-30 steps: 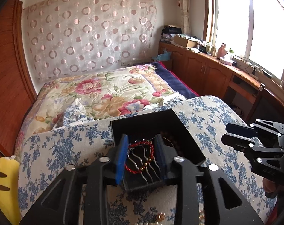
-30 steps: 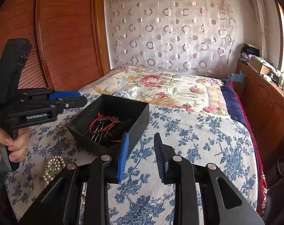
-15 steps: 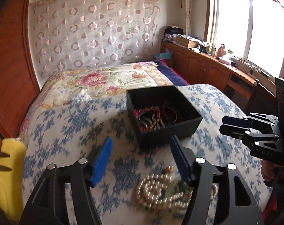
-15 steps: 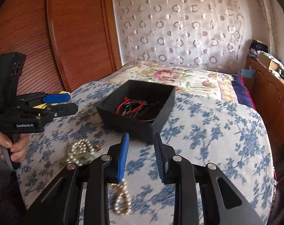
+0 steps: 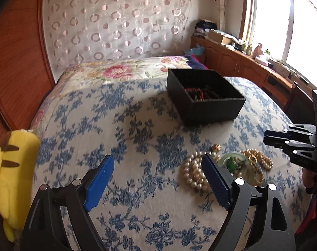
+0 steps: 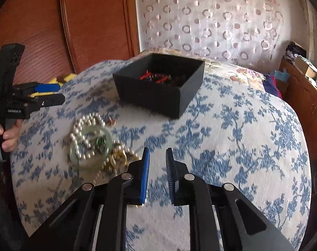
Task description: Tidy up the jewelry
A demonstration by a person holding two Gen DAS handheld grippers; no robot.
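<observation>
A black open box (image 5: 206,98) sits on the blue-flowered bedspread and holds a red bracelet (image 5: 197,93) and dark beads; it also shows in the right wrist view (image 6: 158,85). A pile of loose jewelry lies nearer: a pearl necklace (image 5: 192,172), a pale green bangle (image 5: 231,160) and gold beads (image 5: 257,156); the same pile shows in the right wrist view (image 6: 91,144). My left gripper (image 5: 158,179) is wide open and empty, just left of the pearls. My right gripper (image 6: 157,168) is empty, jaws narrowly apart, right of the pile.
A yellow plush toy (image 5: 10,171) lies at the bed's left edge by the wooden headboard (image 5: 16,52). A wooden counter with clutter (image 5: 252,62) runs under the window at the right. A floral quilt (image 5: 125,71) lies beyond the box.
My left gripper has let go of the red bracelet into the box, opened wide and pulled back over the loose pile. My right gripper has drawn back too, its gap unchanged.
</observation>
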